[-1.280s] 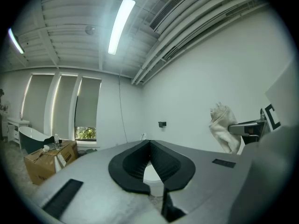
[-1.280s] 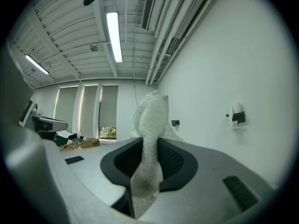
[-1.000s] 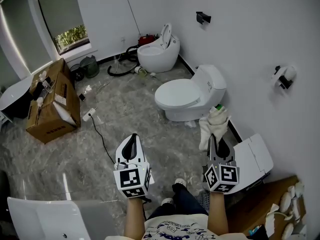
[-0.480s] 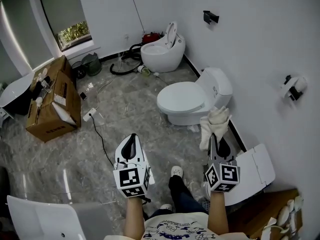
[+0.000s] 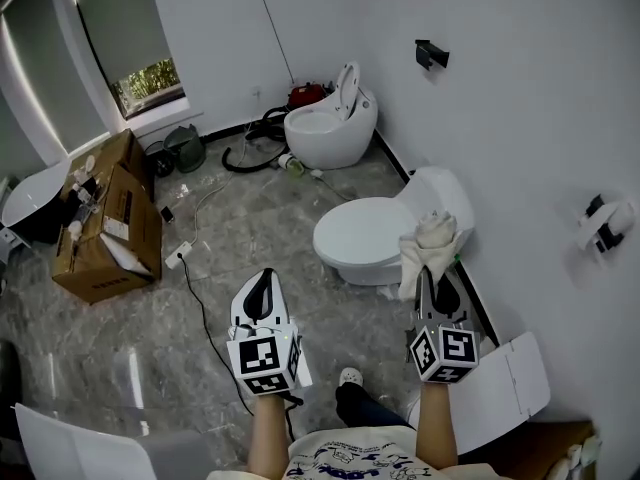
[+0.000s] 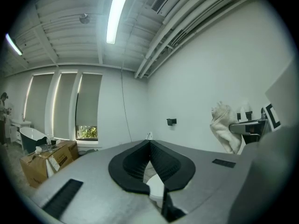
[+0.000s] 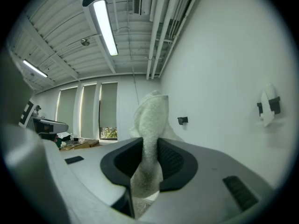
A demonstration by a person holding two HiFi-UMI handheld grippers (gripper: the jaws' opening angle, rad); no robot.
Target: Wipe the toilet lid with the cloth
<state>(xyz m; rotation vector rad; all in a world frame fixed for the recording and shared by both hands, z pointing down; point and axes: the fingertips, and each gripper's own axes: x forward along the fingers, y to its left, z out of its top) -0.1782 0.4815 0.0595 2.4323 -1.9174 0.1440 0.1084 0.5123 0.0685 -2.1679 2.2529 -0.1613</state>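
Observation:
A white toilet stands against the right wall with its lid [image 5: 362, 234] down and its tank [image 5: 443, 192] behind it. My right gripper [image 5: 433, 282] is shut on a pale, bunched cloth [image 5: 424, 247], which sticks up past the jaws and hangs over the near right edge of the toilet in the head view. In the right gripper view the cloth [image 7: 150, 139] is pinched between the two black pads. My left gripper [image 5: 263, 276] hovers over the floor left of the toilet, shut with nothing in it. The left gripper view shows the cloth [image 6: 224, 128] off to the right.
A second toilet [image 5: 326, 128] with its lid up stands at the back, with a hose [image 5: 258, 130] beside it. Cardboard boxes [image 5: 106, 218] sit at the left. A cable [image 5: 204, 290] crosses the floor. A white panel [image 5: 502, 390] lies at the right. A holder [image 5: 604, 224] is fixed to the wall.
The view has moved forward toward the lidded toilet. It now lies closer to both grippers, and the cloth overlaps its near edge. Both grippers keep their hold unchanged.

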